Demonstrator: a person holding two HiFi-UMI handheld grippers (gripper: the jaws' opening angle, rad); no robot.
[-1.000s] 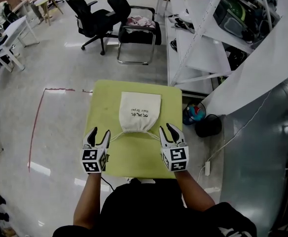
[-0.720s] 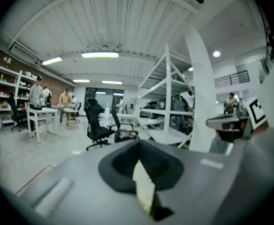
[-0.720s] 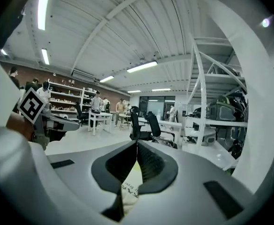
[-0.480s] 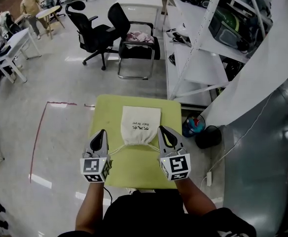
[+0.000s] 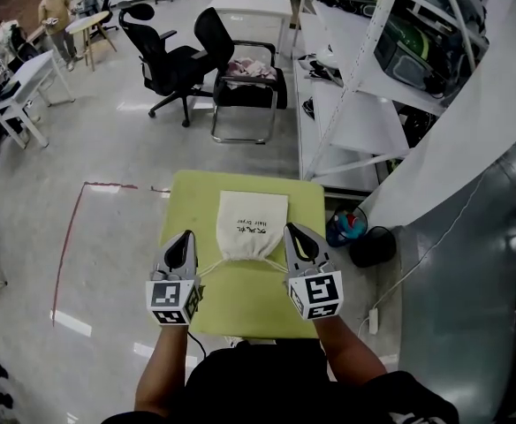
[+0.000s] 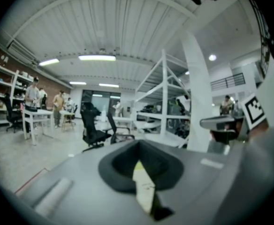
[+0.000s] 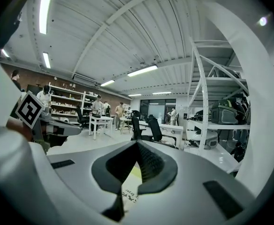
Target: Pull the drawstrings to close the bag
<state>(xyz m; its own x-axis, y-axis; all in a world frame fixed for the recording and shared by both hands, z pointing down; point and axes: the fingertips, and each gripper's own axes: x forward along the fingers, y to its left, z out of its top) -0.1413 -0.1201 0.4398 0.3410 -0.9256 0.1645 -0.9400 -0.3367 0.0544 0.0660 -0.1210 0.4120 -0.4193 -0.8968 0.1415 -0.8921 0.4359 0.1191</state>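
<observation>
Though the drawstring bag (image 5: 251, 210) is seen already gathered, the left claw (image 5: 184, 239) and right claw (image 5: 294, 234) are held closed beside its mouth; final tightening is judged outstanding.

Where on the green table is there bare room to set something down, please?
Bare strips of table lie left of the bag, out to the left edge, and right of it, out to the right edge. The near part between the left claw and right claw is bare too. Around the bag's mouth it is crowded: the drawstrings run to both claws.
</observation>
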